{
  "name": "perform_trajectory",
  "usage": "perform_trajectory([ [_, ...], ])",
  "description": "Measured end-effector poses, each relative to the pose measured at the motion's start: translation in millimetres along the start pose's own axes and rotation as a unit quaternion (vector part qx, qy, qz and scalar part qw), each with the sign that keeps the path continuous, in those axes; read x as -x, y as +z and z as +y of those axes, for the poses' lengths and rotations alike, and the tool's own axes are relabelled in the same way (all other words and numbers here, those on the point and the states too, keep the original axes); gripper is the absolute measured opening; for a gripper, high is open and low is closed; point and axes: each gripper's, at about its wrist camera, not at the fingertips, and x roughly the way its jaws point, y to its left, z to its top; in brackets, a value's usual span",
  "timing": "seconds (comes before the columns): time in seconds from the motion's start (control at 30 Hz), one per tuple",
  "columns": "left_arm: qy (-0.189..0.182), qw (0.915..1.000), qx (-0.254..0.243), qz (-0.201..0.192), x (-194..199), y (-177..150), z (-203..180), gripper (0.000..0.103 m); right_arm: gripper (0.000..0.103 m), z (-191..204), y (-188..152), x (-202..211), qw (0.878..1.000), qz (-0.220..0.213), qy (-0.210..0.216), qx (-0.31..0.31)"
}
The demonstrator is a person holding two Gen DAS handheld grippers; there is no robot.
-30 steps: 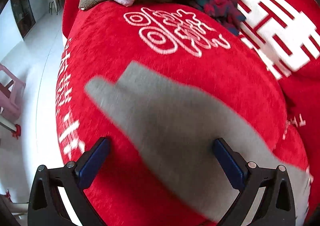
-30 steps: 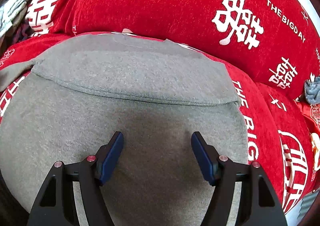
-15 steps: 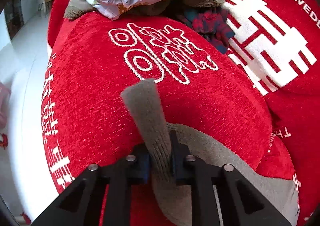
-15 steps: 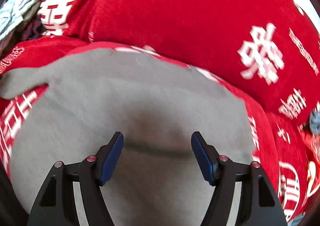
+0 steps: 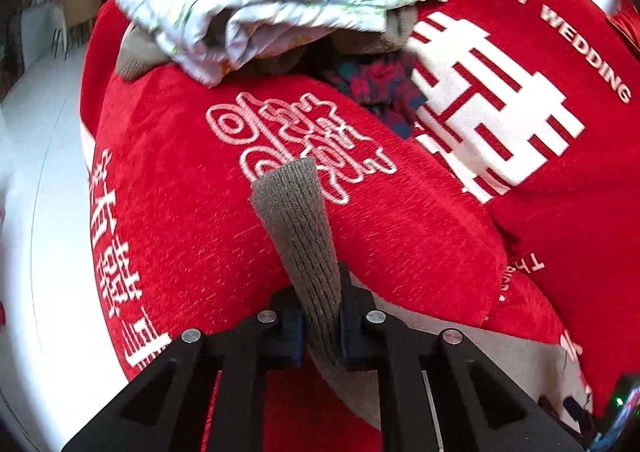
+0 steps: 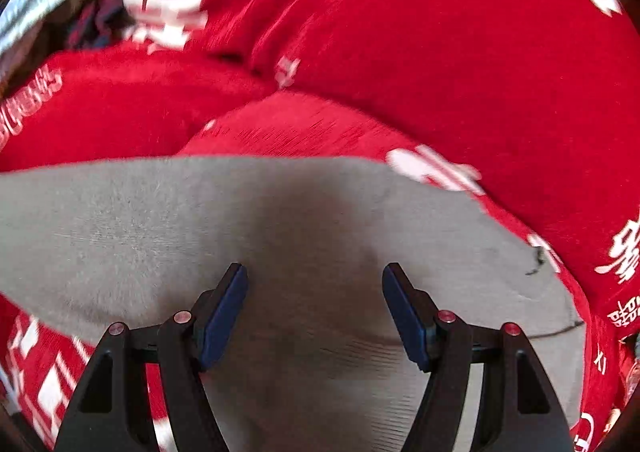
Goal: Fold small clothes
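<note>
A grey knitted garment lies on a red sofa printed with white characters. In the left wrist view its ribbed sleeve (image 5: 298, 228) sticks up and forward from my left gripper (image 5: 320, 322), which is shut on it; the sleeve's cuff end stands free above the cushion. The garment's body (image 5: 460, 336) trails off to the lower right. In the right wrist view the grey garment (image 6: 168, 228) spreads flat across the seat. My right gripper (image 6: 314, 304) hovers open over it, with blue pads (image 6: 224, 312) wide apart and nothing pinched.
A pile of clothes sits at the back of the sofa: a white patterned cloth (image 5: 276, 0), a brown piece (image 5: 140, 56) and a dark red-blue knit (image 5: 380, 88). The sofa's back cushions (image 5: 520, 112) rise to the right. White floor (image 5: 36, 180) lies off the left edge.
My left gripper went from wide open over the sleeve to shut on it, then lifted it off the cushion. My right gripper swept sideways across the grey garment, staying open.
</note>
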Motion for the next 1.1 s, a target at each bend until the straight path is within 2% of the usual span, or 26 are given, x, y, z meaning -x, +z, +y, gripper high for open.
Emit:
perform_trajectory([
  [0.03,-0.001,1.0000,-0.006,-0.003,2.3,1.1,-4.1,0.014,0.073,4.8,2.4,1.5,1.000,-0.004,0.025,-0.005],
  [0.07,-0.004,0.9999,-0.013,-0.006,5.2,2.2,-8.5,0.014,0.073,6.1,5.0,2.3,0.997,0.006,0.080,-0.013],
  [0.1,-0.007,0.9998,-0.017,-0.007,7.7,3.3,-11.8,0.014,0.072,5.7,5.8,2.9,0.988,0.018,0.148,-0.027],
  [0.13,-0.011,0.9997,-0.022,-0.009,11.3,4.9,-16.5,0.014,0.069,4.0,5.0,6.5,0.985,0.016,0.167,-0.037],
  [0.2,-0.014,0.9991,-0.035,-0.018,19.4,7.7,-28.4,0.014,0.069,-1.9,0.3,19.8,0.994,-0.005,0.105,-0.026],
  [0.27,-0.015,0.9985,-0.049,-0.020,24.0,8.6,-40.8,0.014,0.069,-12.4,-7.8,28.8,0.997,-0.013,0.079,-0.014],
  [0.4,-0.021,0.9960,-0.084,-0.017,31.8,6.4,-75.7,0.014,0.069,-54.2,-31.4,45.6,0.996,-0.015,0.081,-0.038],
  [0.67,-0.054,0.9853,-0.162,-0.004,51.4,-22.6,-162.7,0.014,0.070,-135.1,-94.7,74.1,0.996,-0.012,0.047,-0.081],
  [0.83,-0.068,0.9746,-0.213,0.012,60.8,-55.9,-218.2,0.014,0.070,-163.7,-126.3,86.1,0.994,-0.017,0.043,-0.104],
  [1.1,-0.076,0.9589,-0.270,0.044,65.8,-107.4,-277.7,0.014,0.070,-190.4,-160.2,99.2,0.991,-0.030,0.038,-0.125],
])
